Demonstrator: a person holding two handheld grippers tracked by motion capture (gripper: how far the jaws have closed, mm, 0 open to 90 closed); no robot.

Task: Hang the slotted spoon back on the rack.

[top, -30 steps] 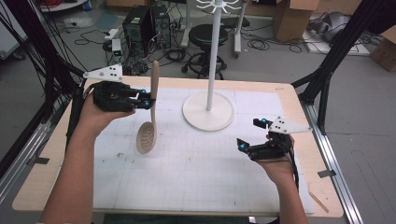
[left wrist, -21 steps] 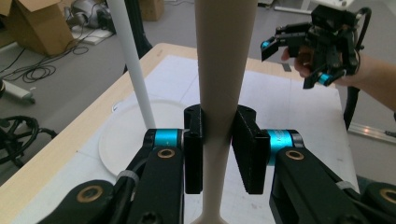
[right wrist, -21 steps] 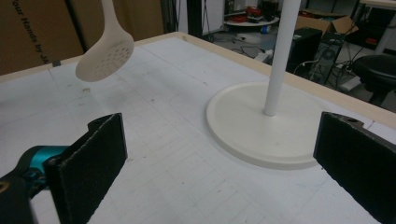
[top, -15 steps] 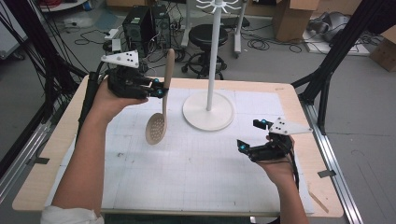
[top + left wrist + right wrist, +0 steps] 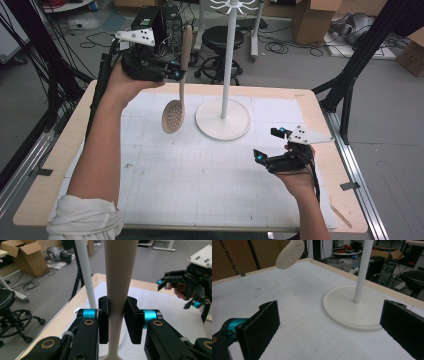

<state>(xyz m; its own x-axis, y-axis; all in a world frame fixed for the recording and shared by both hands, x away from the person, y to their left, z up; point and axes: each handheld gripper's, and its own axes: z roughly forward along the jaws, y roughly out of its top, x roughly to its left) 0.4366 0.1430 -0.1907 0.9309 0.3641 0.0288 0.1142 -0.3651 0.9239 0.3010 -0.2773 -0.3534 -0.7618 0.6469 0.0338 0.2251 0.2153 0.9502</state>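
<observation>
A: Above the worktop (image 5: 210,190), at the far left part: slotted spoon (image 5: 176,107), hanging upright, perforated bowl down, handle up. Clear of the surface, not touching it.

B: Held how?

A: Pinched on the handle by the left gripper (image 5: 172,74), one black pad pressed on each side. Seen well in the left gripper view: handle (image 5: 117,290) running straight up between the two pads, left gripper (image 5: 117,320) closed tight around it.

B: And beside the spoon?

A: Just to its right, white stand (image 5: 223,117) with round flat base on the worktop and thin pole going up. Hooks at the top of the pole, at the upper edge of the high view. Spoon bowl near the base, but apart from it.

B: Right gripper?

A: Right gripper (image 5: 267,150) low over the right part of the worktop, well apart from the spoon, jaws spread wide, nothing between them. From the right gripper view: both pads far apart at the sides, right gripper (image 5: 329,327) pointing toward the stand base (image 5: 352,307), spoon bowl (image 5: 290,253) floating at the top left.

B: Under all this?

A: White gridded mat (image 5: 200,165) covering most of the wooden worktop.
</observation>
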